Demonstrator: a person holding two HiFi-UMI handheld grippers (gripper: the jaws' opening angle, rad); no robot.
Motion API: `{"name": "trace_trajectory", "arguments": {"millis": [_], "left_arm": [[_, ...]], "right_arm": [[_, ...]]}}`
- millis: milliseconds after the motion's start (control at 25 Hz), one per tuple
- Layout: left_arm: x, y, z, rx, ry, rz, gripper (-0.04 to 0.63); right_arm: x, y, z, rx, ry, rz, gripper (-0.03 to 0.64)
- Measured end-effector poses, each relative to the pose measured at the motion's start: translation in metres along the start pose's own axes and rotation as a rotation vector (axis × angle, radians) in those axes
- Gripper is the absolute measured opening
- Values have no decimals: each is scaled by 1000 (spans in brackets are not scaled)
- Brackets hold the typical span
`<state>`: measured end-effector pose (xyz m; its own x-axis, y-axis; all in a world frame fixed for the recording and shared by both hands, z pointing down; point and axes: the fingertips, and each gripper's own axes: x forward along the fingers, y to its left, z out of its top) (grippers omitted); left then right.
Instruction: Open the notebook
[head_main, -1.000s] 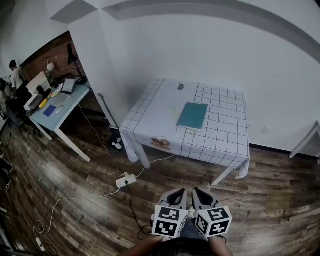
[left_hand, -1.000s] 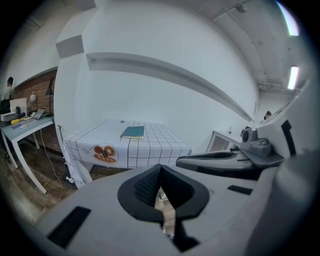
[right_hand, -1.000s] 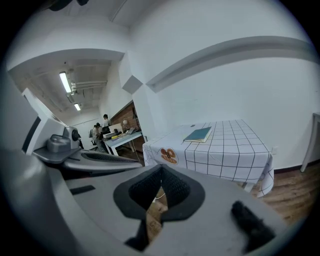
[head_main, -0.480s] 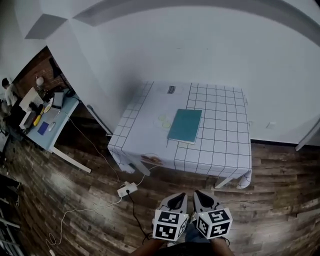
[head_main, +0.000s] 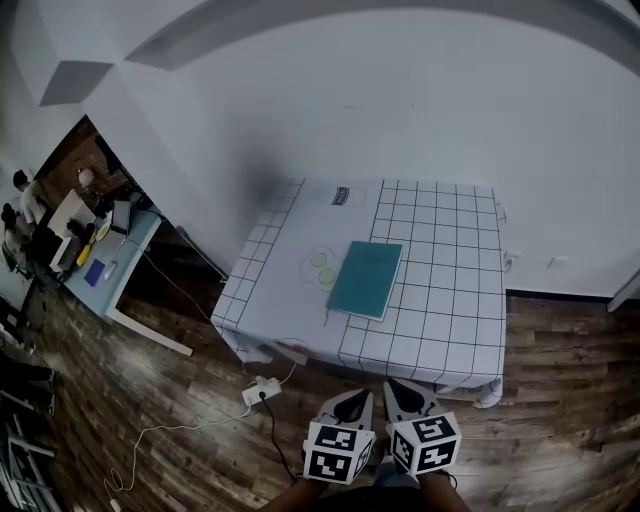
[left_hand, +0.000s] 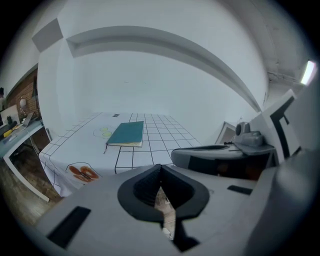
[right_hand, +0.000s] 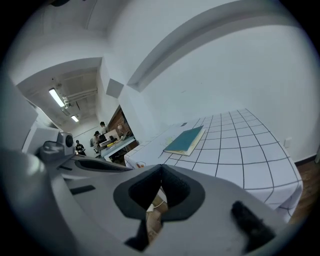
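Left gripper (head_main: 352, 403) jaws pressed together, nothing between. Right gripper (head_main: 400, 397) same, closed and empty. Side by side, both short of the table (head_main: 450, 310) near edge, well apart from anything on it.

Notebook (head_main: 366, 280) flat on table, roughly mid-table, slightly left of centre, teal cover up, closed. Long axis from table's near edge toward its wall edge, tilted a little. Pale page edges on right long side and near short end in right gripper view (right_hand: 185, 141), so spine likely on left side.

Step judged: reach, nothing opened yet. Next needs grippers over table, jaws parted, one pinning notebook, other catching right cover edge and lifting leftward.
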<state>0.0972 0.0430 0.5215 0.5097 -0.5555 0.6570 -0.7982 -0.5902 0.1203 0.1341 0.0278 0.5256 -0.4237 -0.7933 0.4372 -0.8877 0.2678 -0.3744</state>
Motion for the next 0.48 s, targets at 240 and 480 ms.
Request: {"name": "trace_trajectory", "arguments": {"millis": [240, 480], "left_arm": [[7, -2, 21, 11, -6, 24, 11], [10, 2, 33, 23, -31, 39, 11]], "right_arm": [[5, -17, 19, 5, -12, 14, 12], [5, -17, 29, 5, -36, 22, 12]]}}
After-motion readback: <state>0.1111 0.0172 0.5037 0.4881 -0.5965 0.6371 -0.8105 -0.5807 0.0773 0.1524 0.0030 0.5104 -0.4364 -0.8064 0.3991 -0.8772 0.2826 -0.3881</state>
